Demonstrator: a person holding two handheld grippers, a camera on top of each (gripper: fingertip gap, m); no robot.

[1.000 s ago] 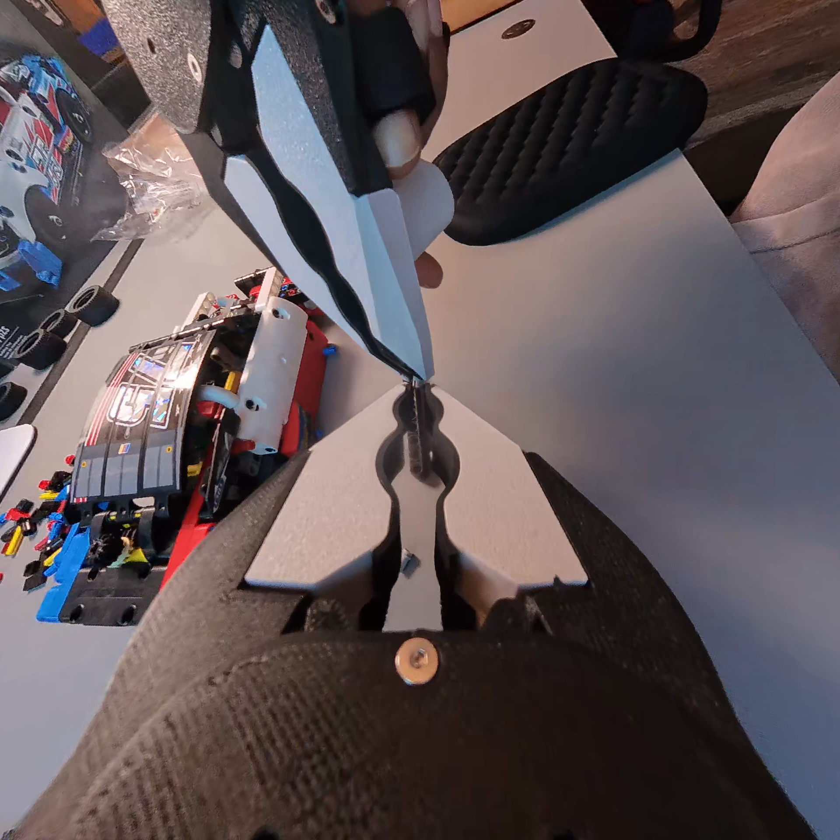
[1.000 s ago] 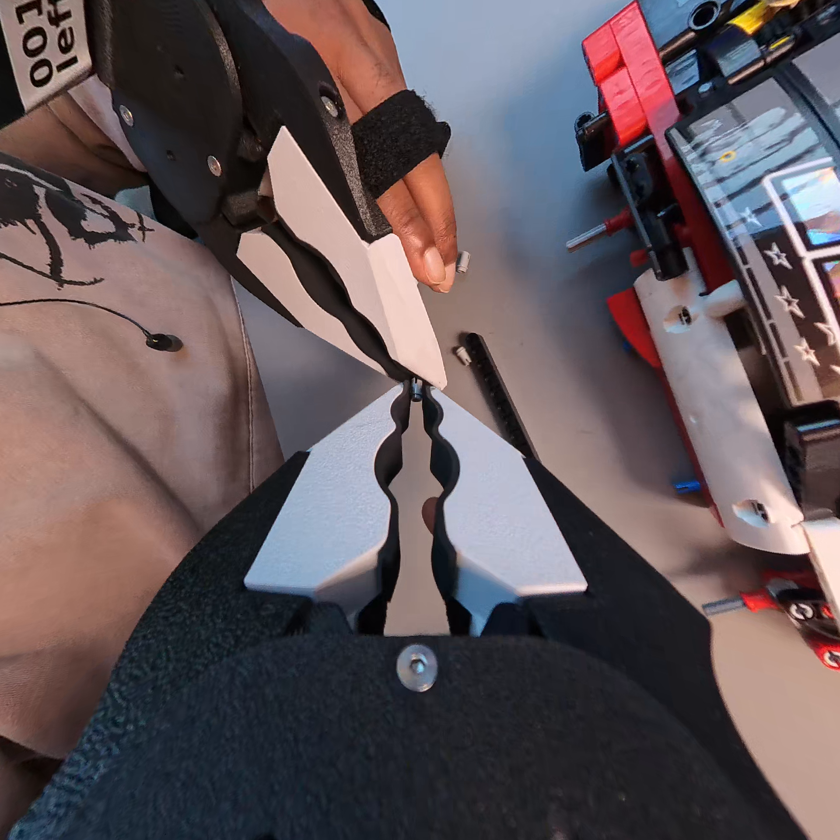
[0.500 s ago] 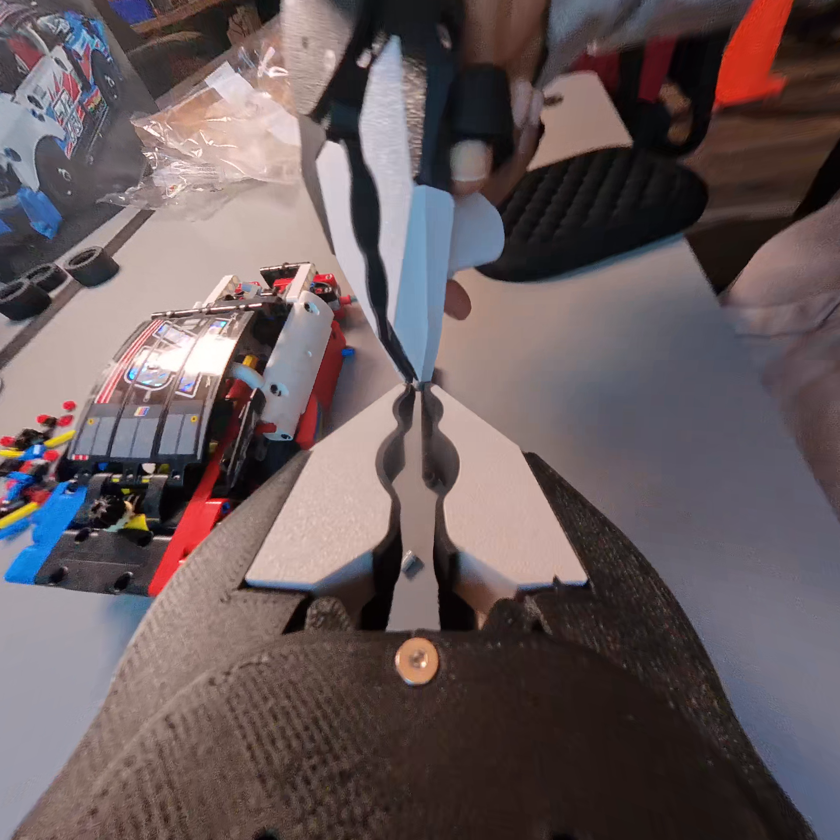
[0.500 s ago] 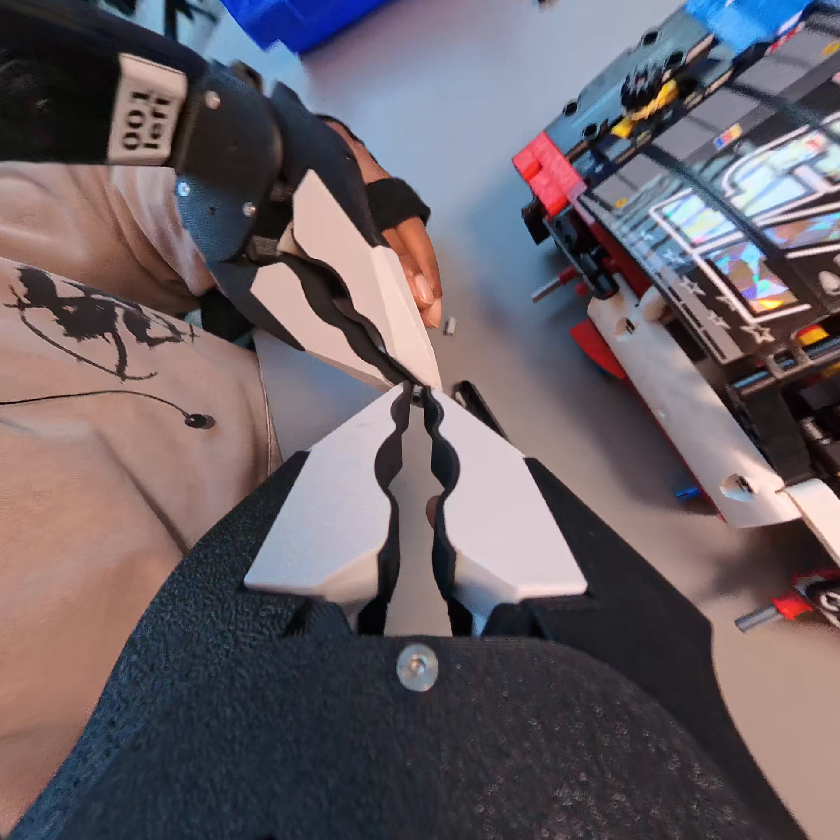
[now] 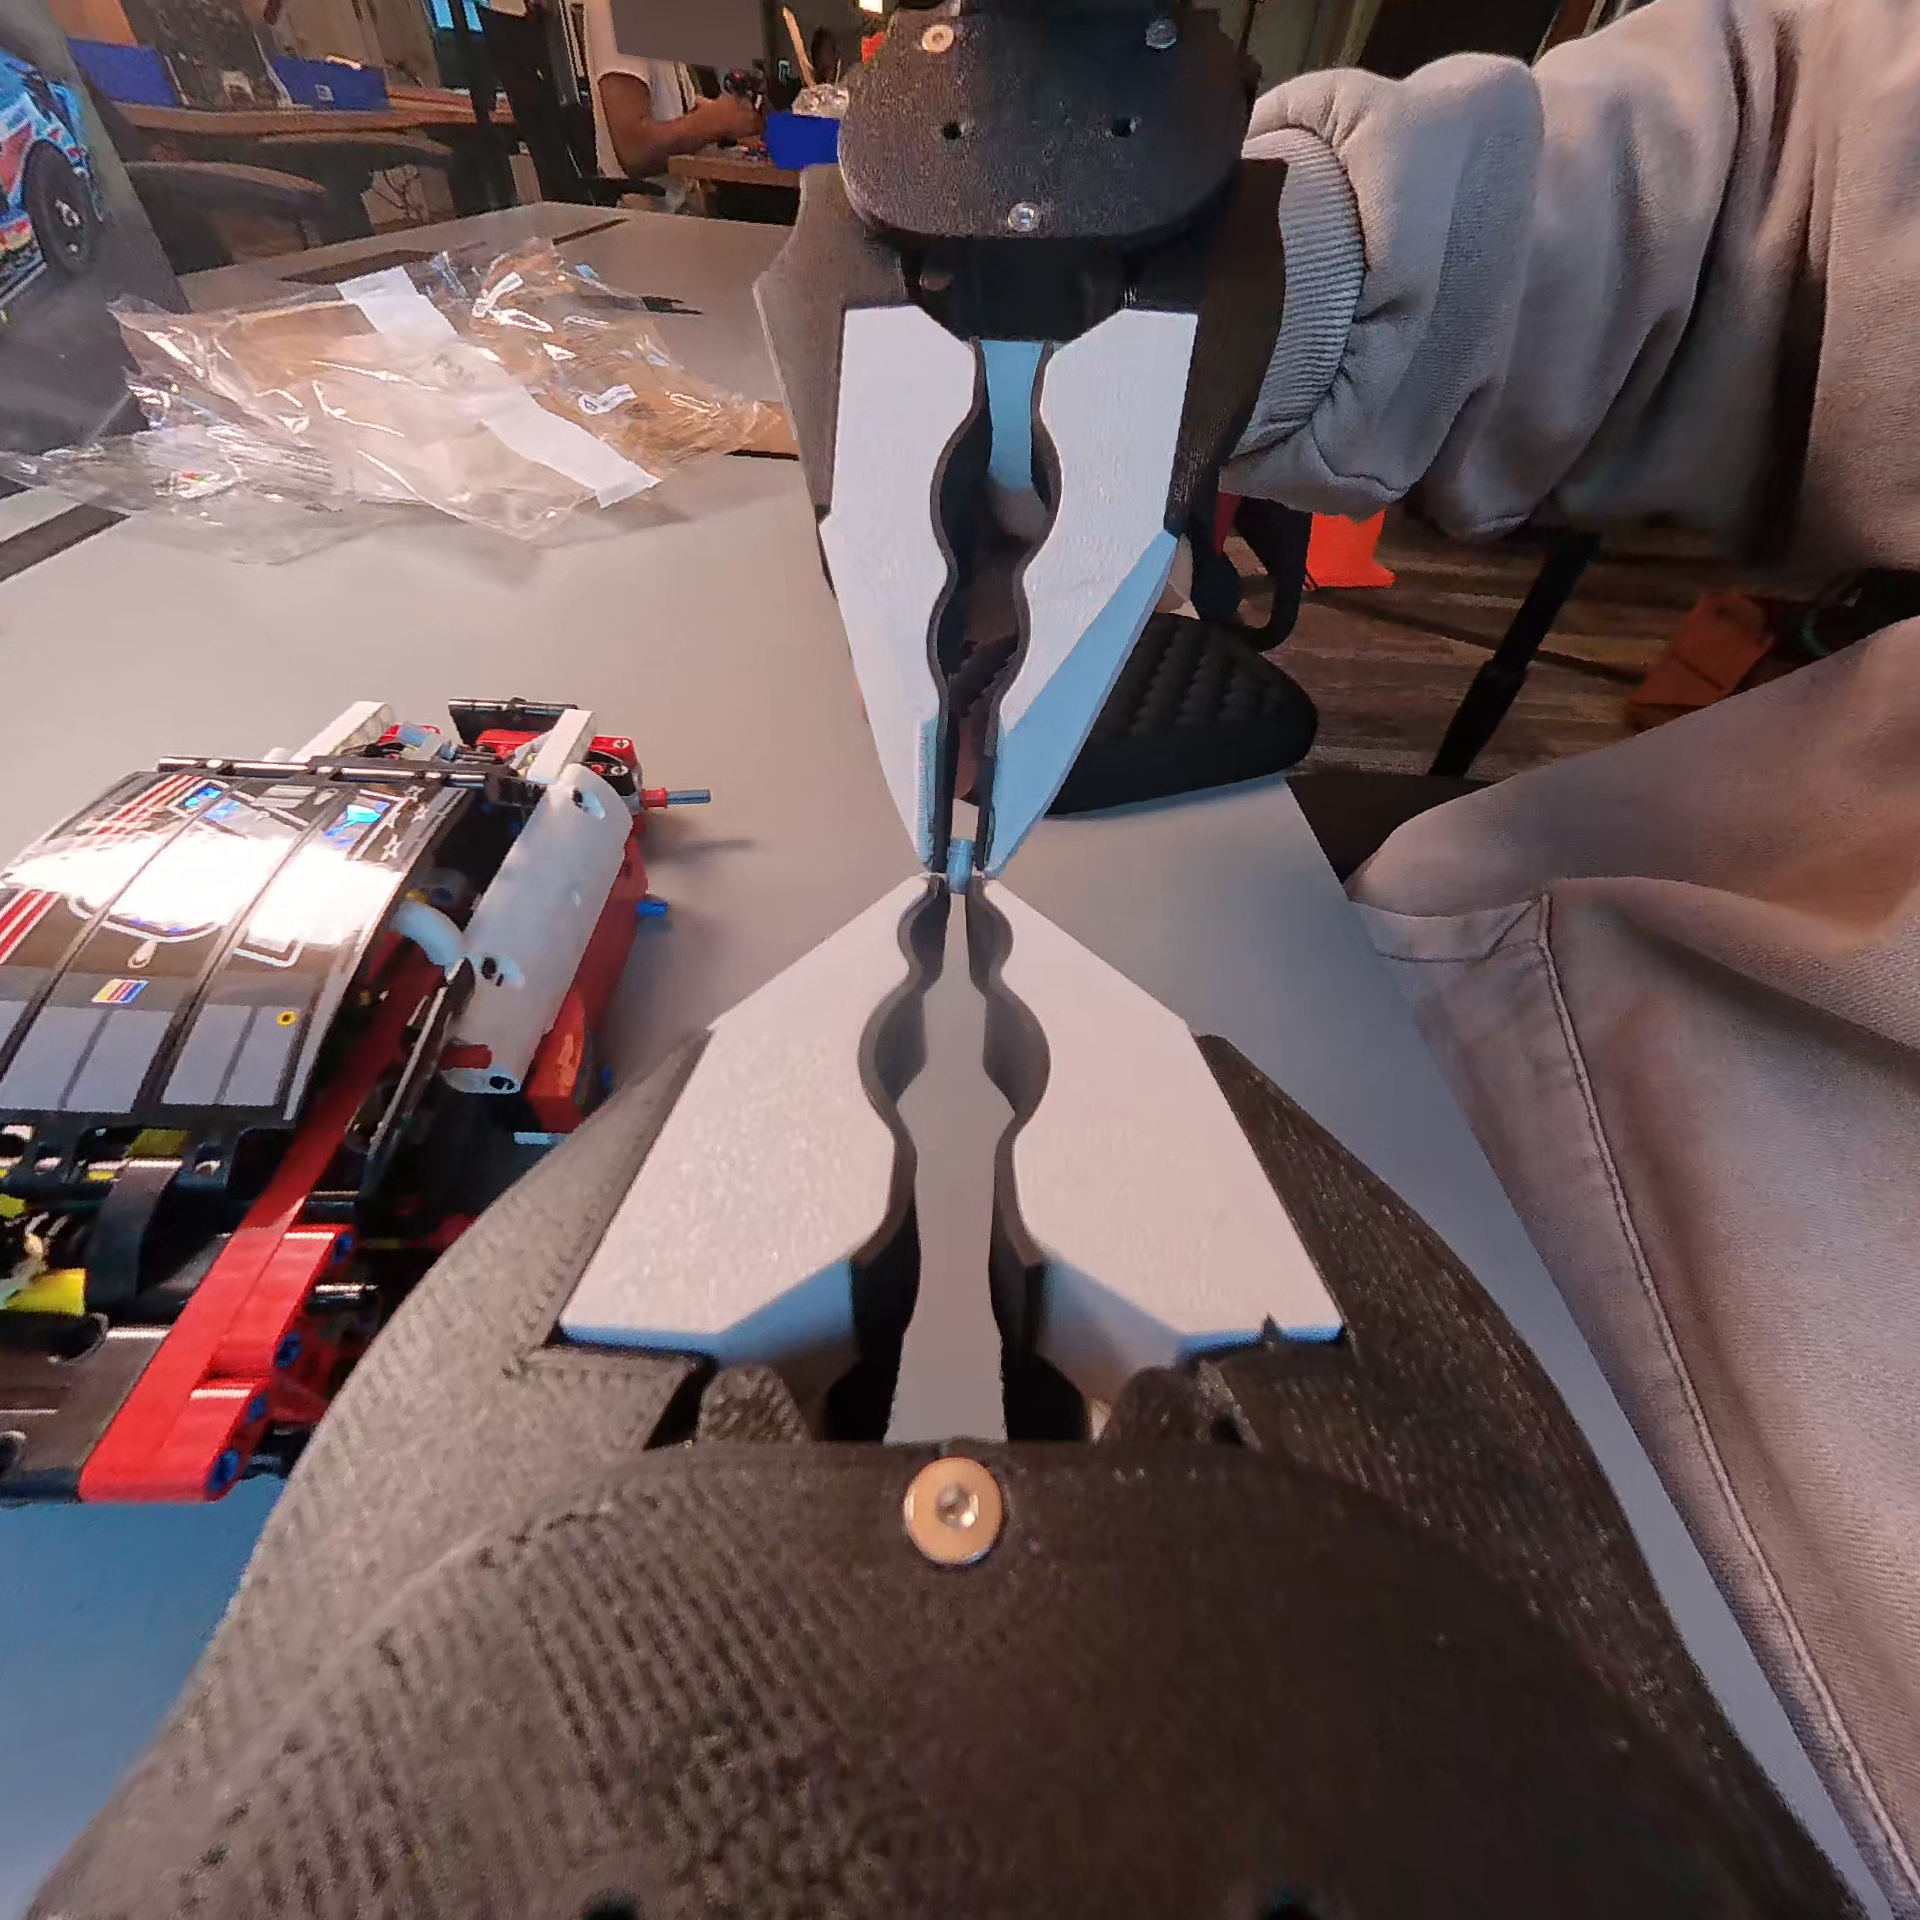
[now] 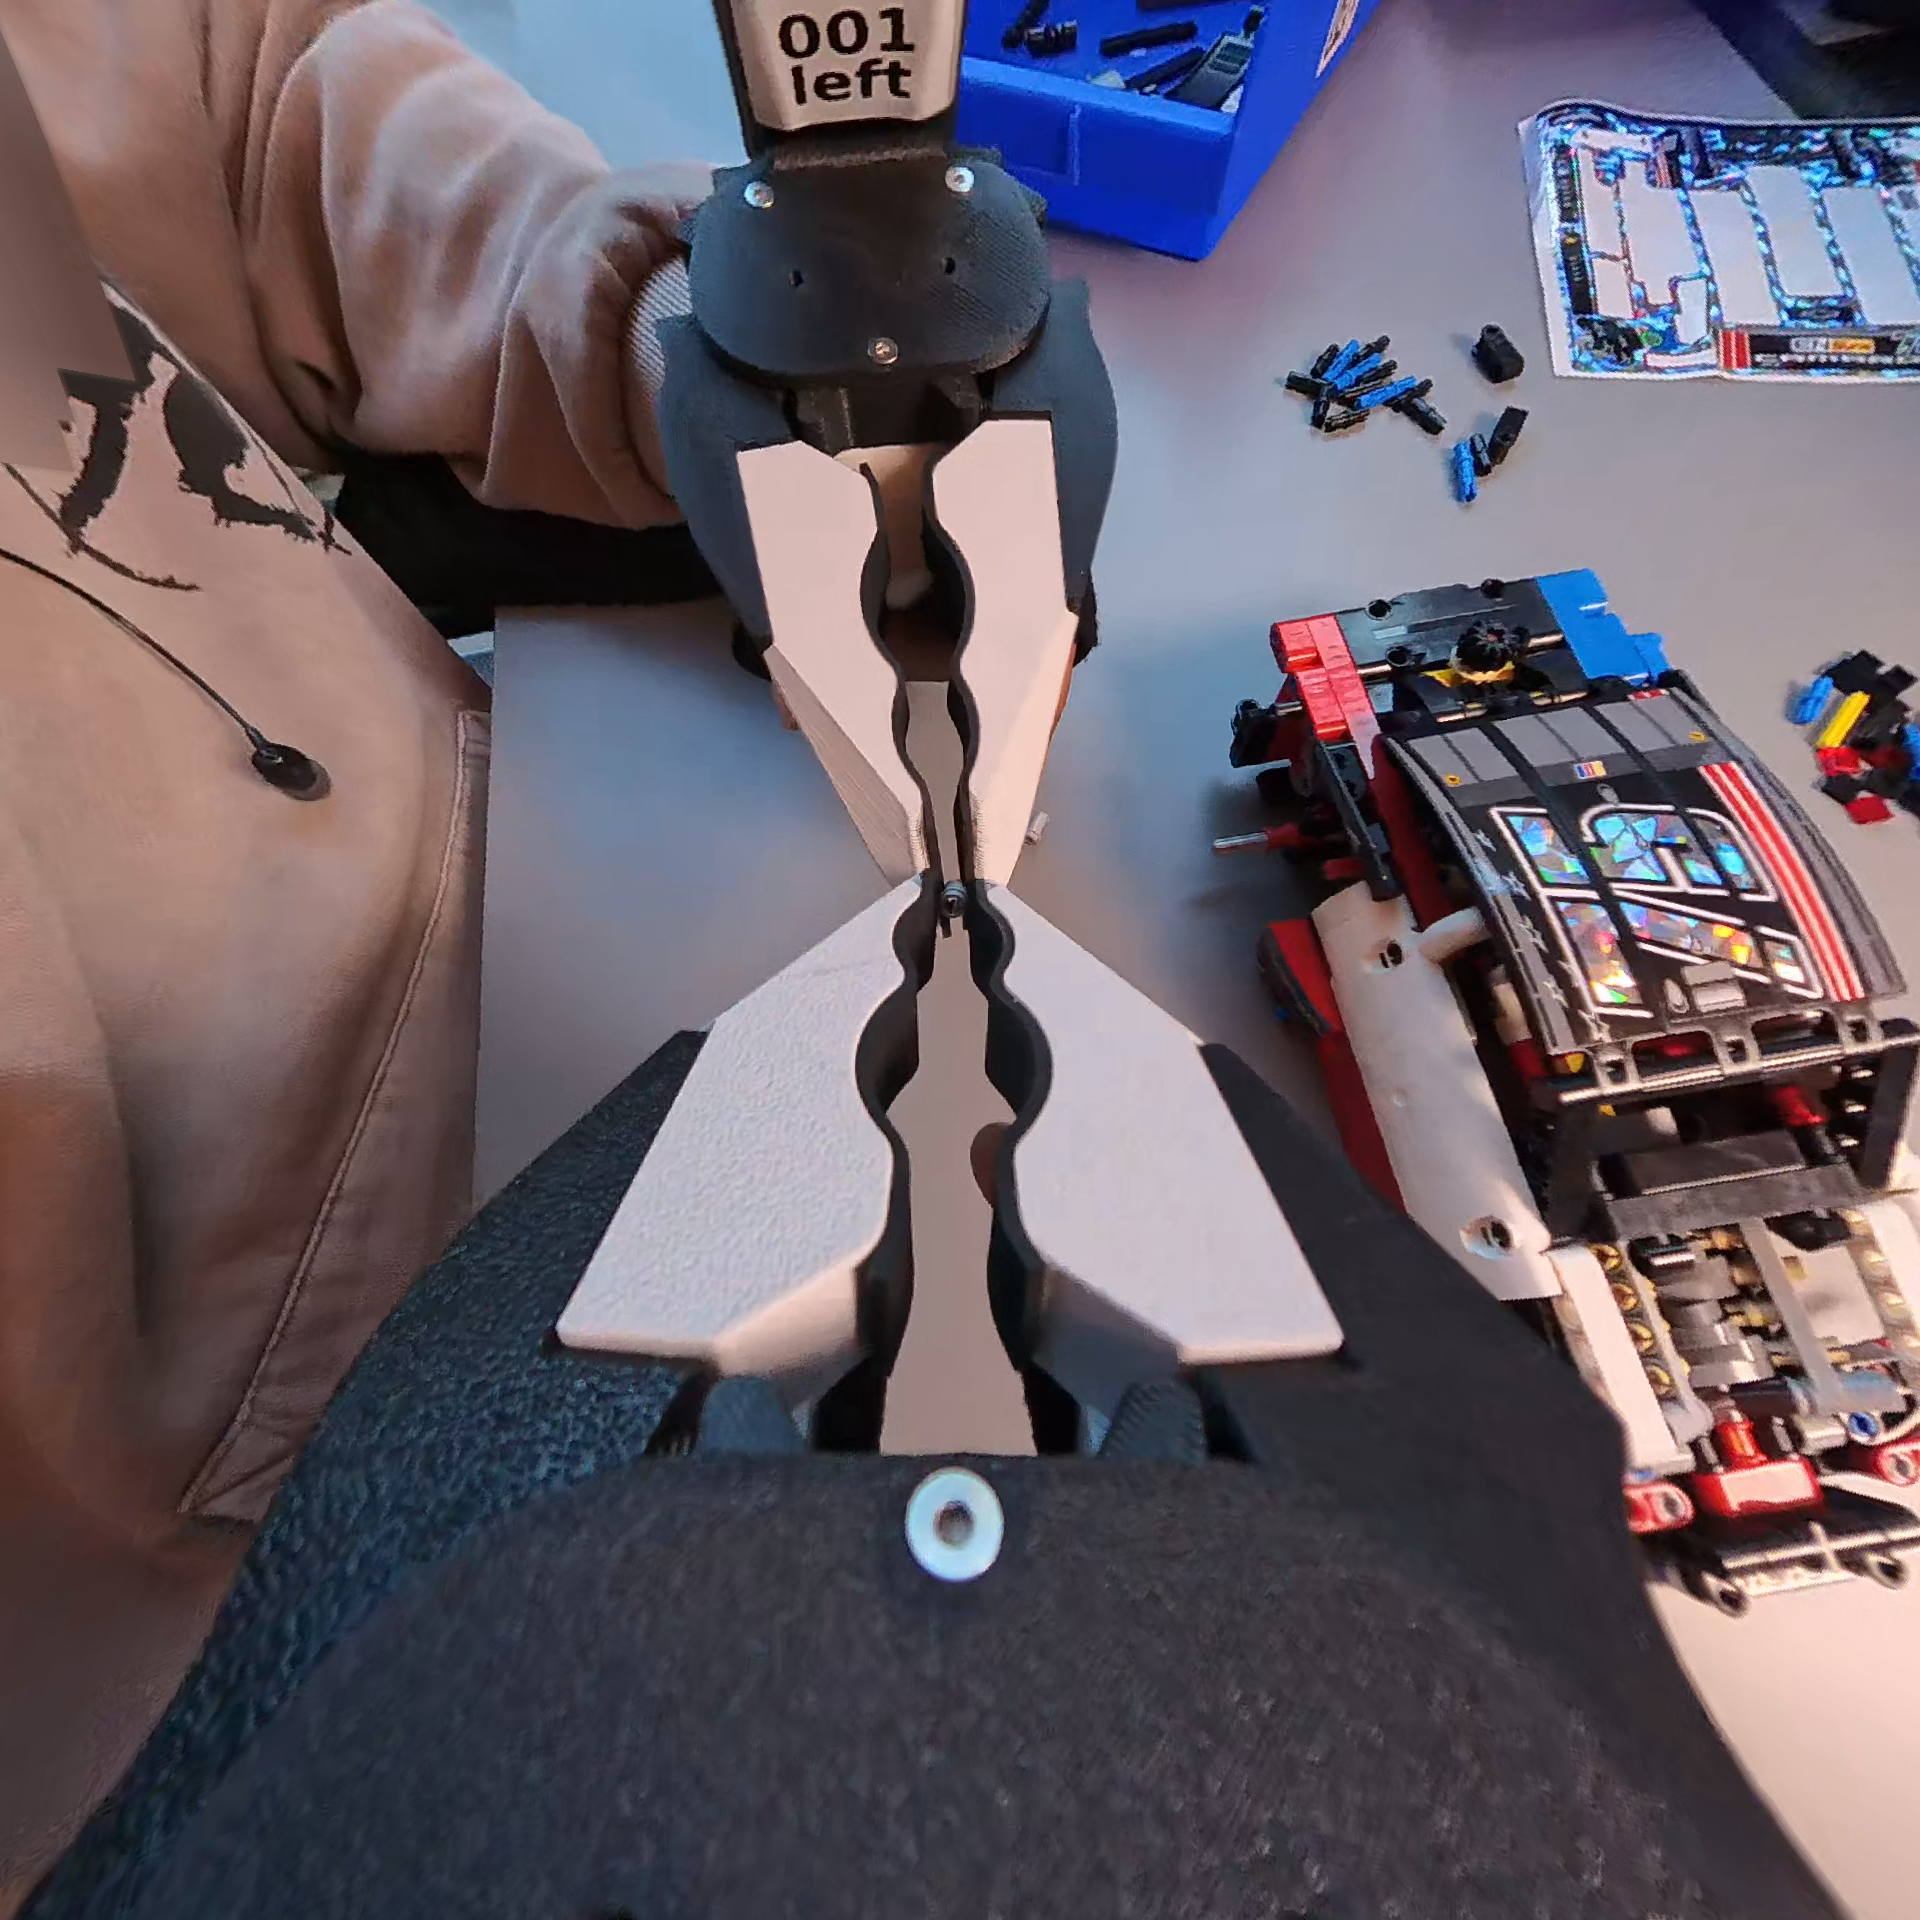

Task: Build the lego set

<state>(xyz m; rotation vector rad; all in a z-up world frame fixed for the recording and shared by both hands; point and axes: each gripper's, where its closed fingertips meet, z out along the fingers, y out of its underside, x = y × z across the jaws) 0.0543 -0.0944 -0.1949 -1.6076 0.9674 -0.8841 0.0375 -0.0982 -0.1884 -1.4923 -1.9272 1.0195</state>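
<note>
The part-built Lego car (image 5: 260,997), with a black roof, red sides and a white panel, lies on the grey table (image 5: 665,623), left of the grippers. It also shows in the right wrist view (image 6: 1621,935). My right gripper (image 5: 961,847) points straight at my left gripper (image 5: 956,894), tip to tip above the table. The right gripper (image 6: 945,909) is shut on a small grey piece (image 5: 962,860), which looks dark in the right wrist view (image 6: 948,902). The left gripper (image 6: 943,868) is shut, its tips against that piece. I cannot tell whether it grips anything itself.
Clear plastic bags (image 5: 395,395) lie at the back of the table. A blue bin (image 6: 1132,135), a printed sheet (image 6: 1725,239) and loose pins (image 6: 1371,384) lie beyond the car. A small white piece (image 6: 1036,826) lies on the table. The person's torso (image 6: 208,935) and a black chair seat (image 5: 1184,707) are at the table edge. My left and right fingertips are right by each other.
Both grippers have swung from a slanted meeting to a straight head-on line and risen from the table. The small piece stays in the right gripper's tips.
</note>
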